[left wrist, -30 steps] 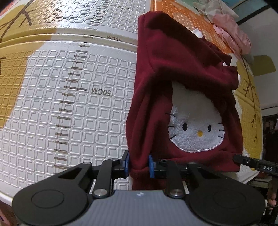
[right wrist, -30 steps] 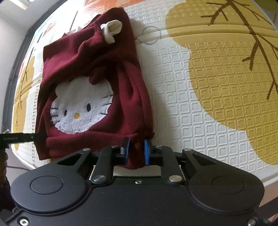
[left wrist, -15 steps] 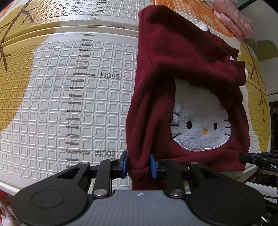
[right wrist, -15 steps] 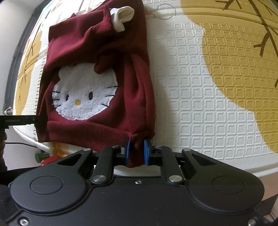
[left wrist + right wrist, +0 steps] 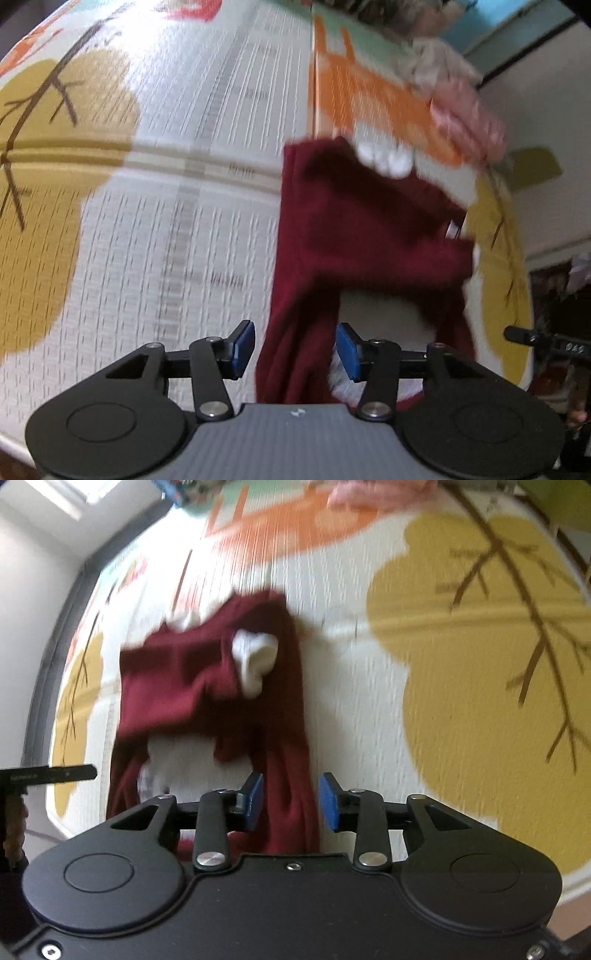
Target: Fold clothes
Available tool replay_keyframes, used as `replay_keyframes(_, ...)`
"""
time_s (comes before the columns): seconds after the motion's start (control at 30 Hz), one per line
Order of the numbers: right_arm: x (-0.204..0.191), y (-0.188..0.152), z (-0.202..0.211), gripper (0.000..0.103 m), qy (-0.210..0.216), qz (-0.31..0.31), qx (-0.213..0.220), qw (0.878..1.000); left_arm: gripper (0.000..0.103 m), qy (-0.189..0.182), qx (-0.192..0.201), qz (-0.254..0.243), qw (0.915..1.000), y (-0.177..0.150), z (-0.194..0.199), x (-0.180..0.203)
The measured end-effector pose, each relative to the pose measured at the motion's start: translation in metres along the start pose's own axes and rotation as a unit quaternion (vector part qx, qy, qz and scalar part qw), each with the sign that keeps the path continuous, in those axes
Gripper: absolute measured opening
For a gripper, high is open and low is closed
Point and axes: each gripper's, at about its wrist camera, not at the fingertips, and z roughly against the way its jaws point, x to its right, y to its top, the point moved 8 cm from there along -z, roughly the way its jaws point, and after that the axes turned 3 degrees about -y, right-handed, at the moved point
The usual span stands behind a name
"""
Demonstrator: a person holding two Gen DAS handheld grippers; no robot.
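Observation:
A dark red sweater (image 5: 369,221) with a white cat-face patch and white cuffs lies folded on the patterned foam mat (image 5: 147,240). My left gripper (image 5: 295,349) hovers over the sweater's near left edge. Its jaws are opening, and the cloth fold stands between the blue pads without being pinched. In the right wrist view the sweater (image 5: 177,672) lies left of centre, a white cuff (image 5: 255,661) on top. My right gripper (image 5: 291,801) is over the near right edge, its jaws opening too, with the cloth loose between the pads. Both views are motion-blurred.
A heap of pink and beige clothes (image 5: 461,110) lies at the mat's far end, also in the right wrist view as pink cloth (image 5: 369,494). The other gripper's fingertip pokes in at each side (image 5: 546,341) (image 5: 48,773). The mat's near edge runs just below both grippers.
Both grippers' pads were pinched on the sweater's near hem corners; now they stand apart from the cloth. Both grippers have lifted away, so more of the mat shows.

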Motion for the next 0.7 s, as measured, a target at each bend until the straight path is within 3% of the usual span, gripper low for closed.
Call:
replay_keyframes(0.3,-0.015,0.066,-0.01,0.034,0.017,0.0,0.03,0.999,0.057,-0.004,0.033,-0.022,0.9992,0.057,-0.006,0.014)
replay_keyframes(0.7,-0.017,0.111,-0.053,0.035,-0.001,-0.01,0.003,1.0,0.06,0.014,0.019,-0.053,0.9983,0.099,-0.036,0.025)
